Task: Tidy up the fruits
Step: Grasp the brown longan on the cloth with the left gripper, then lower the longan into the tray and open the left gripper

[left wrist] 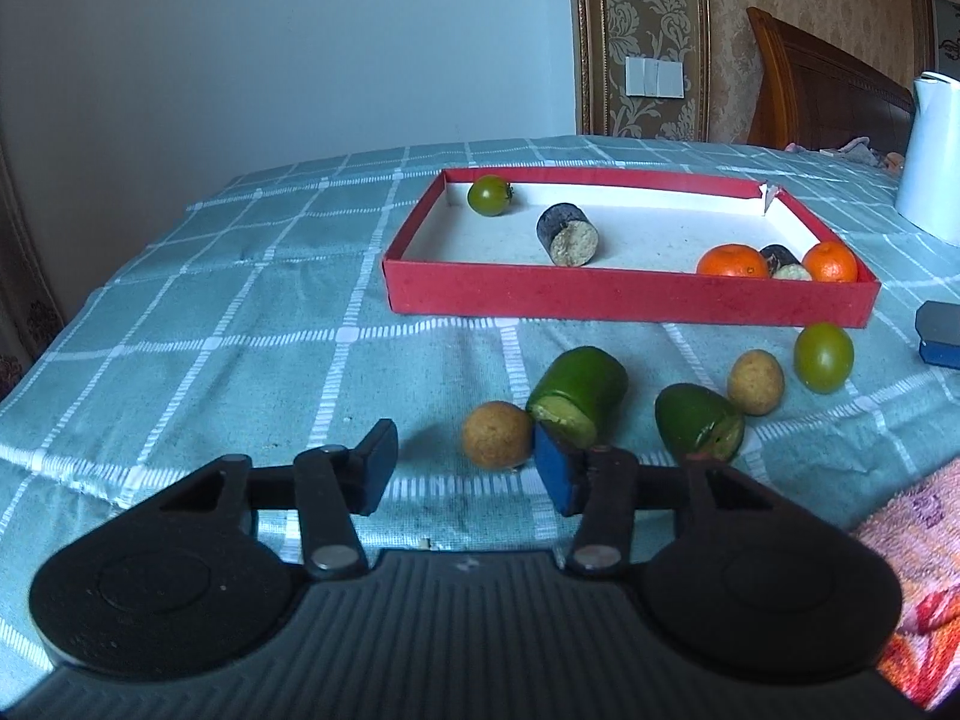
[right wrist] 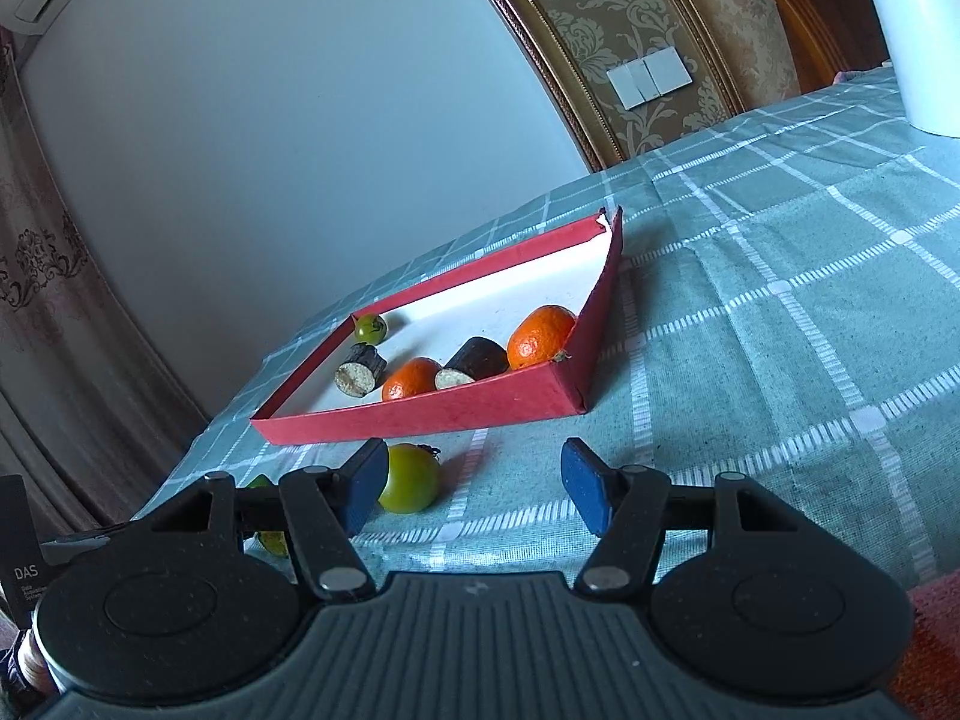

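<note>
Jaws first: left gripper (left wrist: 465, 468) jaws stand apart with nothing pinched, only bare cloth between the pads; its right pad sits just in front of the cut green piece. Right gripper (right wrist: 474, 489) jaws spread too, nothing gripped; a green tomato (right wrist: 409, 478) sits on the cloth just beside its left pad, partly behind it, contact unclear.

Table (left wrist: 210, 324) with teal checked cloth carries everything. Red box (left wrist: 624, 300), shallow with a white floor, lies toward the far side of the table; one far corner wall is torn open.

White kettle-like jug (left wrist: 933, 156) stands at the table's far right edge.

In the box: black-skinned cut cylinder (left wrist: 569, 234) mid-left, on its side, pale cut face toward camera. Two oranges (left wrist: 733, 261) (left wrist: 831, 261) in the near right corner, a second dark cut piece (left wrist: 783, 261) wedged between them. Small green tomato (left wrist: 489, 195) in the far left corner.

Outside the box, near edge of the table: cut green piece (left wrist: 576, 396) on its side, pale cut face down toward the left gripper; second green piece (left wrist: 699, 429) beside it to the right. Brown round fruit (left wrist: 497, 435) touching the first green piece's left side; another brown one (left wrist: 756, 383) right of the second. The green tomato (left wrist: 823, 357) sits just off the box's near right corner.
</note>
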Demonstrator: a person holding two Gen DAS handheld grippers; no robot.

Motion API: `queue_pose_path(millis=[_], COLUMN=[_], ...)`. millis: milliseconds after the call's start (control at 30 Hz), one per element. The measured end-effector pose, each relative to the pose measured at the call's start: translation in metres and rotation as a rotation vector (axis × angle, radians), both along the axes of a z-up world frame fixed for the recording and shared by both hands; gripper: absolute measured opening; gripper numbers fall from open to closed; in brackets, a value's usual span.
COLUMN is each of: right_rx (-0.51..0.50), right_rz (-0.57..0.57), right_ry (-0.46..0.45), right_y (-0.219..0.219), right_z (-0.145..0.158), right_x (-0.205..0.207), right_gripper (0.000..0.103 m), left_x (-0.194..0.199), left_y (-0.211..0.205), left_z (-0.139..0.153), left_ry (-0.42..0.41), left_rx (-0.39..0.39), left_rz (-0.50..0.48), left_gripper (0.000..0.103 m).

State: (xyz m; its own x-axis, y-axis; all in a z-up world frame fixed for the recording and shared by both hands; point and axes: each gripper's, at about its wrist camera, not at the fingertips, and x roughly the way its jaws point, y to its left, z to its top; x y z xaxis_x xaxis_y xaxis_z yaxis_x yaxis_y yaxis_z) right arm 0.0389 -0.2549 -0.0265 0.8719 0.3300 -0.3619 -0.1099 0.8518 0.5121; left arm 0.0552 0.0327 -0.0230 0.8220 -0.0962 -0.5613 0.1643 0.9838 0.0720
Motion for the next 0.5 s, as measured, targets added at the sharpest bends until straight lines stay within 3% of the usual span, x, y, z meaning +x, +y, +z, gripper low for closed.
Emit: queue_pose_path(millis=[200,500], right_rx=[0.006,0.01], right_rz=[-0.008,-0.015], right_ry=[0.0,-0.005], right_y=[-0.001,-0.002], right_z=[0.0,0.0], right_x=[0.0,-0.001], right_gripper=[0.063,0.063], left_x=[-0.003,-0.014], left_y=[-0.002,-0.003], left_z=[-0.001,0.013], left_ry=[-0.009,-0.057], left_rx=[0.003,0.002], left_rz=[-0.016,-0.022], left_gripper=[0.024,0.024])
